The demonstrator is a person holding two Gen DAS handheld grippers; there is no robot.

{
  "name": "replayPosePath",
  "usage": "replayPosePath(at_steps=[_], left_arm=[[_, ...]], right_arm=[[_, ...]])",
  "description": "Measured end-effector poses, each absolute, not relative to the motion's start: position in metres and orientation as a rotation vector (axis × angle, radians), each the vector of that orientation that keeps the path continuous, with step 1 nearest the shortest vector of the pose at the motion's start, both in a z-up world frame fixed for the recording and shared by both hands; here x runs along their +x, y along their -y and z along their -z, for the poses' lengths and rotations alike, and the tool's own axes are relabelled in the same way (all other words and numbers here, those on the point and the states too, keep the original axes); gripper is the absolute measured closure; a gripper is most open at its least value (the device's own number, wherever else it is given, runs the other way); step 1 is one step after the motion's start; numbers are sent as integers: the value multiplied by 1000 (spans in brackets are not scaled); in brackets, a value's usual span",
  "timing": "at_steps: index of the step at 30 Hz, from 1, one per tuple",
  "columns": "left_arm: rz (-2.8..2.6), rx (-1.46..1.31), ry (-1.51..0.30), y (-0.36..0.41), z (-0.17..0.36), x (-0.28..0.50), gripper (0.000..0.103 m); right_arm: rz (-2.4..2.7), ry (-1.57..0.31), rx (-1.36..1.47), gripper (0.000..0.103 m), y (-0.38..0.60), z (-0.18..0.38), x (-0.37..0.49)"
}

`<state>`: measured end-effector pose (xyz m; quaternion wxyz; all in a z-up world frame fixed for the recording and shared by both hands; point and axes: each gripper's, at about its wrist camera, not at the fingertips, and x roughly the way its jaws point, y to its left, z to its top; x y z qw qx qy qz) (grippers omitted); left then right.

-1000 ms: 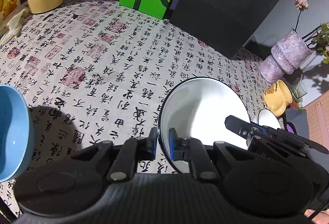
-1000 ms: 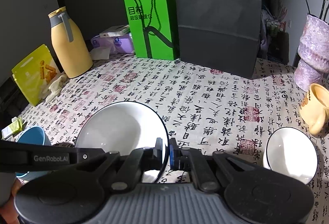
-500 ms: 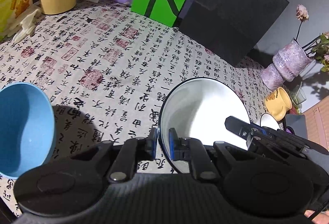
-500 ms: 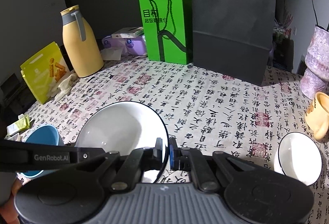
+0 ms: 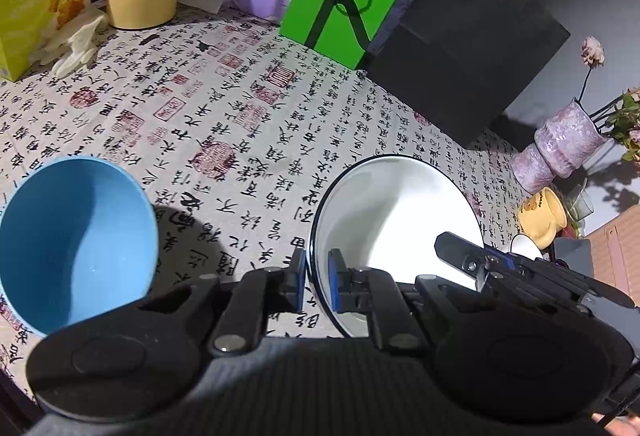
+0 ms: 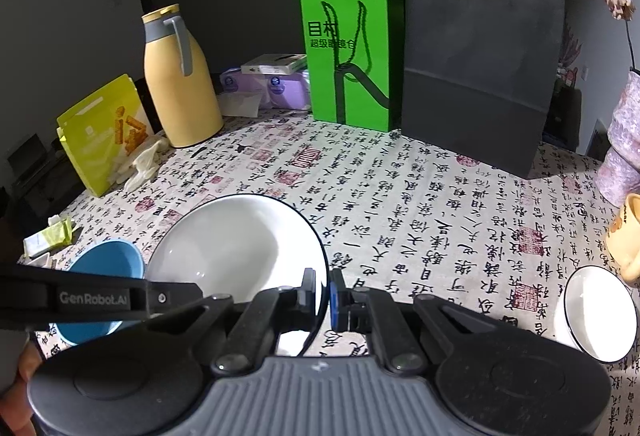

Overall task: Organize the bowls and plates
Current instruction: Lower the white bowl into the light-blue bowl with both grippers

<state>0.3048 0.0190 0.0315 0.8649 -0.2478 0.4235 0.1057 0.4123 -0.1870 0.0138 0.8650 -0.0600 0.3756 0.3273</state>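
A large white bowl (image 5: 392,212) with a dark rim hangs above the patterned tablecloth (image 5: 240,116), held from both sides. My left gripper (image 5: 318,276) is shut on its left rim. My right gripper (image 6: 322,292) is shut on the right rim of the same white bowl (image 6: 236,244). A blue bowl (image 5: 76,240) stands on the cloth to the left, apart from the held one; the right wrist view shows the blue bowl (image 6: 108,264) behind the left gripper's arm. A small white bowl (image 6: 596,316) sits at the far right.
A yellow mug (image 6: 626,236) and a purple vase (image 5: 568,140) stand by the small bowl. Along the back are a yellow jug (image 6: 180,84), a green bag (image 6: 352,60), a dark paper bag (image 6: 476,76) and a yellow snack pack (image 6: 104,132).
Both grippers have carried the white bowl to the left, toward the blue bowl, which now shows fully in the left wrist view. The small white bowl has slid toward the right edge.
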Motion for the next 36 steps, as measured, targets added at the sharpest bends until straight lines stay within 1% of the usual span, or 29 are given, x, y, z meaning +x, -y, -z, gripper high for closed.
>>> replayPosePath(at_steps=[25, 36], left_arm=[[-272, -556, -818, -70, -50, 250, 91], [-297, -582, -803, -97, -49, 227, 91]], right_arm=[[-734, -755, -166, 96, 136, -29, 365], [-757, -753, -182, 96, 109, -30, 347]])
